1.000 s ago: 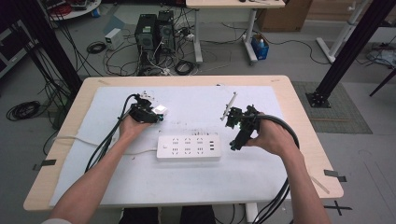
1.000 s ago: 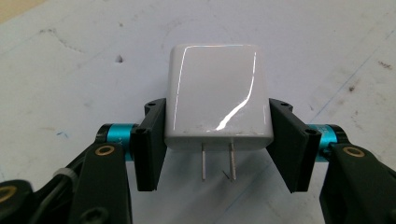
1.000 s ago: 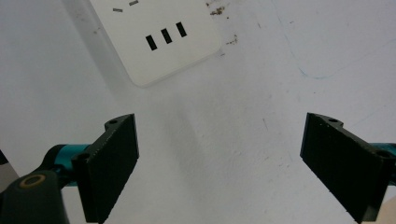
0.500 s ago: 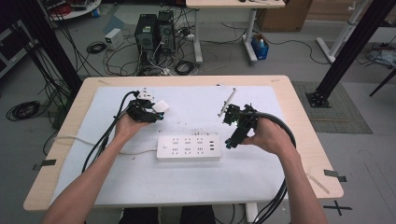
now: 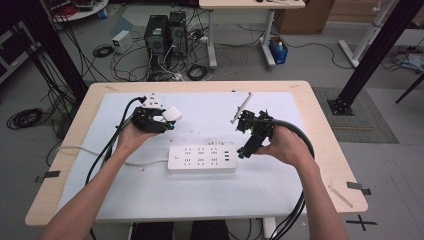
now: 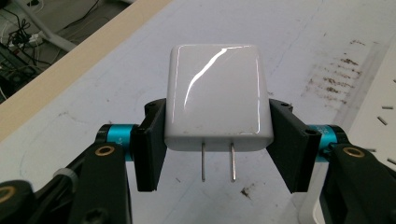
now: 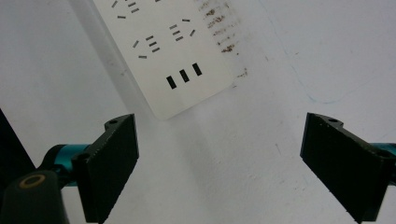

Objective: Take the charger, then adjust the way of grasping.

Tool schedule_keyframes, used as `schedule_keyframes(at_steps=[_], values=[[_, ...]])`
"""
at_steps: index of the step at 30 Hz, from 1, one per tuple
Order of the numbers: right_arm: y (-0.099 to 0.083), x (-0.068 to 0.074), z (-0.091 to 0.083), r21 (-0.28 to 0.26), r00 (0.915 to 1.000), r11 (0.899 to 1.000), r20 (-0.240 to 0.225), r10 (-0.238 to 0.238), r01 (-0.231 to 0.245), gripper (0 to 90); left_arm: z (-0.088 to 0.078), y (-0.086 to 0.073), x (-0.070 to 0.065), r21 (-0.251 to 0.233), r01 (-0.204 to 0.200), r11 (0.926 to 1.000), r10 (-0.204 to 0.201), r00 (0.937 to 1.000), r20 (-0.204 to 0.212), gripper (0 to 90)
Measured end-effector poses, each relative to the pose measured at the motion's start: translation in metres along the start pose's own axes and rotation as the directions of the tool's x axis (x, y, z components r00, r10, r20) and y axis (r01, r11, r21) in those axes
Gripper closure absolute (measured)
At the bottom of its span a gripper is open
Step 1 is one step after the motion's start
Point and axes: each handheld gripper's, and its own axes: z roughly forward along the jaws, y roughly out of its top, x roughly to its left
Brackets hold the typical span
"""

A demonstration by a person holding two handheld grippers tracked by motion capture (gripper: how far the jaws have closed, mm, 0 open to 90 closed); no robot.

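Note:
My left gripper (image 6: 215,140) is shut on a white plug adapter (image 6: 215,95), its two metal prongs pointing back toward the camera. In the high view the left gripper (image 5: 167,120) holds the adapter (image 5: 172,113) above the white mat, behind the left end of a white power strip (image 5: 202,158). My right gripper (image 7: 219,163) stands open with nothing between its jaws, just above the mat beside the end of the power strip (image 7: 168,51). From above, the right gripper (image 5: 243,150) hovers at the strip's right end.
A white mat (image 5: 280,175) covers the wooden table (image 5: 327,145). The strip's white cord (image 5: 90,150) runs off to the left. Black cables (image 5: 107,150) trail from both grippers. Computers and cable clutter (image 5: 165,35) stand on the floor behind the table.
My left gripper has risen off the mat with the white adapter and shifted a little away from the strip. The right gripper has stayed near the strip's right end.

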Motion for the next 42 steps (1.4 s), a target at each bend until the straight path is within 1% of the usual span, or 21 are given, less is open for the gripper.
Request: schedule_keyframes(at_steps=[1, 2, 5, 7, 10, 13, 14, 15, 16, 23, 27, 29, 30, 31, 32, 34, 36, 38, 40, 41, 42], values=[[0.000, 0.001, -0.001, -0.003, 1.0000, 1.000, -0.001, -0.003, 0.003, 10.9, -0.004, 0.000, 0.001, 0.010, -0.003, 0.9999, 0.003, 1.0000, -0.004, 42.5], [0.001, 0.001, -0.001, -0.003, 1.0000, 1.000, 0.000, -0.005, 0.005, 10.9, -0.005, -0.001, 0.001, 0.003, 0.006, 1.0000, -0.006, 1.0000, -0.005, 42.5], [0.002, 0.003, -0.003, -0.010, 1.0000, 1.000, 0.007, -0.003, 0.003, 10.9, -0.009, -0.001, 0.003, 0.006, 0.006, 1.0000, -0.006, 0.9999, -0.010, 42.5], [0.002, 0.005, -0.005, -0.014, 0.9999, 1.000, 0.012, -0.001, 0.001, 10.9, -0.016, -0.001, 0.003, -0.010, 0.017, 0.9998, -0.017, 0.9997, -0.019, 42.5], [0.001, 0.006, -0.006, -0.020, 1.0000, 1.000, 0.004, 0.007, -0.007, 10.9, -0.024, 0.000, -0.002, -0.042, 0.001, 0.9991, -0.002, 0.9997, -0.025, 42.5], [0.001, 0.003, -0.009, -0.043, 0.9997, 0.999, -0.008, 0.025, -0.025, 10.9, -0.032, 0.001, -0.013, -0.075, -0.028, 0.9968, 0.026, 0.9994, -0.024, 42.5], [0.001, 0.003, -0.009, -0.043, 0.9997, 0.999, -0.008, 0.025, -0.025, 10.9, -0.032, 0.001, -0.013, -0.075, -0.028, 0.9968, 0.026, 0.9994, -0.024, 42.5], [0.001, 0.002, -0.011, -0.056, 0.9994, 0.998, -0.011, 0.032, -0.032, 10.9, -0.037, 0.003, -0.021, -0.088, -0.064, 0.9940, 0.062, 0.9978, -0.020, 42.5], [0.002, 0.002, -0.014, -0.080, 0.9989, 0.996, -0.016, 0.045, -0.046, 10.9, -0.039, 0.004, -0.025, -0.096, -0.076, 0.9924, 0.075, 0.9970, -0.023, 42.5], [0.006, -0.001, -0.019, -0.141, 0.9949, 0.986, -0.051, 0.087, -0.093, 10.9, -0.049, 0.007, -0.054, -0.156, -0.164, 0.9740, 0.162, 0.9864, -0.026, 42.5], [0.009, 0.000, -0.019, -0.155, 0.9904, 0.981, -0.093, 0.102, -0.115, 10.9, -0.051, 0.008, -0.071, -0.185, -0.216, 0.9585, 0.214, 0.9763, -0.034, 42.5], [0.011, 0.000, -0.018, -0.166, 0.9888, 0.979, -0.110, 0.101, -0.119, 10.9, -0.053, 0.009, -0.079, -0.199, -0.249, 0.9479, 0.244, 0.9686, -0.046, 42.5], [0.011, 0.000, -0.018, -0.166, 0.9888, 0.979, -0.110, 0.101, -0.119, 10.9, -0.053, 0.009, -0.079, -0.199, -0.249, 0.9479, 0.244, 0.9686, -0.046, 42.5], [0.012, 0.000, -0.018, -0.167, 0.9873, 0.978, -0.117, 0.107, -0.126, 10.9, -0.055, 0.009, -0.087, -0.219, -0.276, 0.9359, 0.271, 0.9612, -0.054, 42.5], [0.014, -0.001, -0.018, -0.189, 0.9834, 0.972, -0.144, 0.110, -0.137, 10.9, -0.055, 0.010, -0.090, -0.231, -0.280, 0.9316, 0.275, 0.9599, -0.056, 42.5], [0.016, -0.002, -0.018, -0.204, 0.9793, 0.967, -0.166, 0.116, -0.149, 10.9, -0.057, 0.010, -0.096, -0.243, -0.314, 0.9179, 0.305, 0.9495, -0.072, 42.5], [0.018, -0.003, -0.018, -0.223, 0.9733, 0.962, -0.200, 0.113, -0.158, 10.9, -0.058, 0.011, -0.100, -0.259, -0.336, 0.9055, 0.325, 0.9417, -0.087, 42.5], [0.020, -0.003, -0.017, -0.245, 0.9631, 0.953, -0.243, 0.117, -0.177, 11.0, -0.060, 0.012, -0.105, -0.280, -0.355, 0.8920, 0.340, 0.9349, -0.101, 42.5], [0.022, -0.003, -0.017, -0.267, 0.9515, 0.943, -0.284, 0.119, -0.197, 11.0, -0.061, 0.012, -0.111, -0.289, -0.385, 0.8765, 0.363, 0.9229, -0.128, 42.4], [0.023, -0.003, -0.016, -0.283, 0.9440, 0.937, -0.309, 0.116, -0.207, 11.0, -0.062, 0.013, -0.113, -0.291, -0.403, 0.8679, 0.379, 0.9154, -0.137, 42.5], [0.023, -0.004, -0.016, -0.291, 0.9341, 0.930, -0.336, 0.120, -0.224, 11.0, -0.062, 0.013, -0.115, -0.297, -0.413, 0.8612, 0.387, 0.9109, -0.144, 42.5]])
